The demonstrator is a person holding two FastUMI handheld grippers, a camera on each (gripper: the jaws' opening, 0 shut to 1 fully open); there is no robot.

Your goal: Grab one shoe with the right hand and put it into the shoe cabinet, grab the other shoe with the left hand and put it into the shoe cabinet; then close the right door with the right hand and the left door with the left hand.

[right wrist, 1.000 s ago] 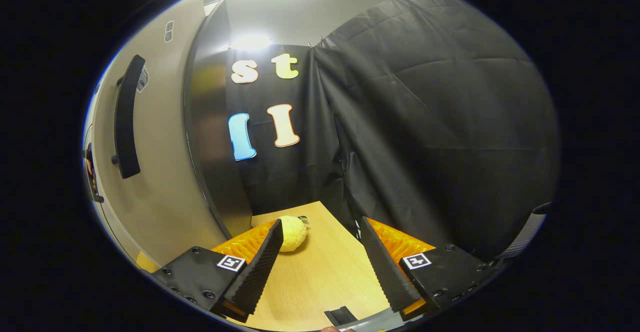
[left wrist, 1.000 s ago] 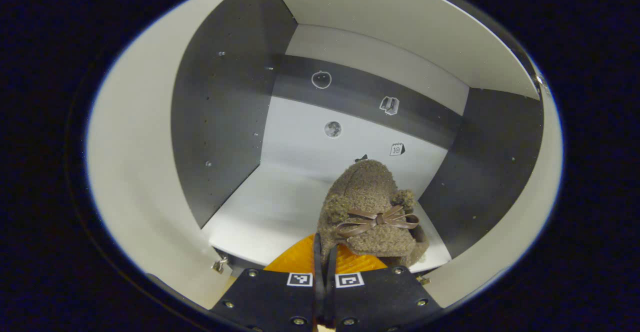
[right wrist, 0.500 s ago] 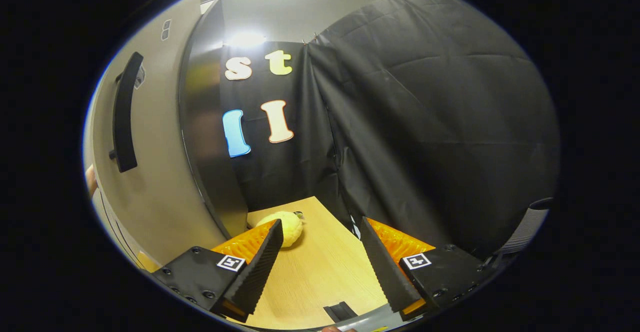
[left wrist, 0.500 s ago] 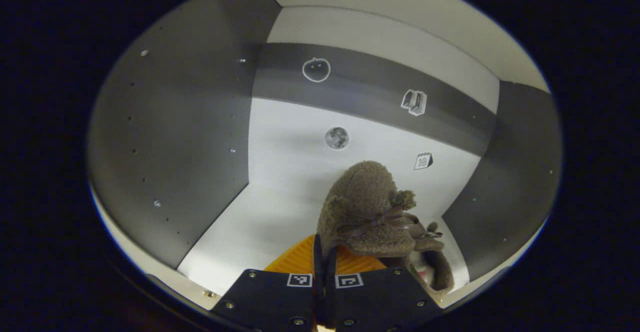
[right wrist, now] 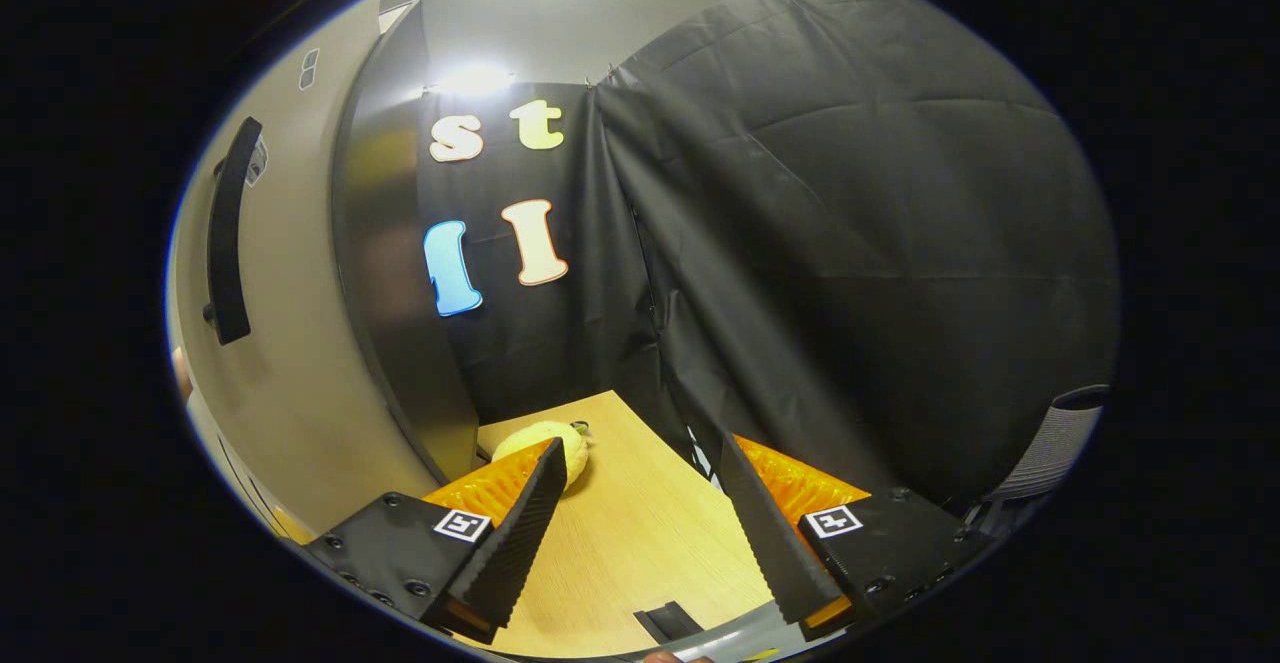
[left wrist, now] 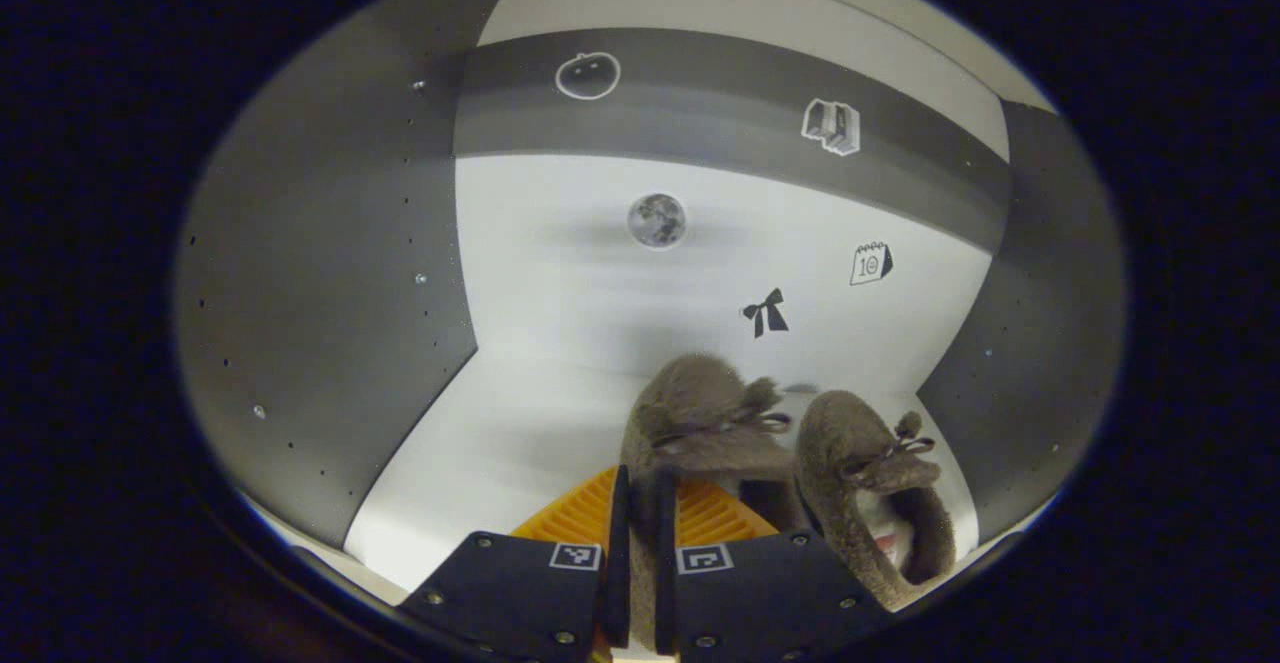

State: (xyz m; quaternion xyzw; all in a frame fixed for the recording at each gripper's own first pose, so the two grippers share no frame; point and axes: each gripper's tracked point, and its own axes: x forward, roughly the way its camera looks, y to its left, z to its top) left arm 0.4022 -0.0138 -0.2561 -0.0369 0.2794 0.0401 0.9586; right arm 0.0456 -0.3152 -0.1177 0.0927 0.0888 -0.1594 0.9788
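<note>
Inside cabinet (left wrist: pixel 330 273): pale floor, small stickers on back wall, 2 fuzzy shoes near right wall. Left gripper (left wrist: pixel 636 543) pinching left shoe (left wrist: pixel 700 423); right gripper (right wrist: pixel 640 533) wide over wooden tabletop (right wrist: pixel 640 553).

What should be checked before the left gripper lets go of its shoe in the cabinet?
1. Left gripper shut on left shoe: ok.
2. Right shoe already on the cabinet floor, beside the held one: ok.
3. Held shoe resting on the floor: cannot tell; its sole is hidden.
4. Shoes apart: cannot tell; they look very close.
5. Right gripper open and holding nothing, over the table: ok.
6. Right door open, handle in sight for closing: ok.
</note>
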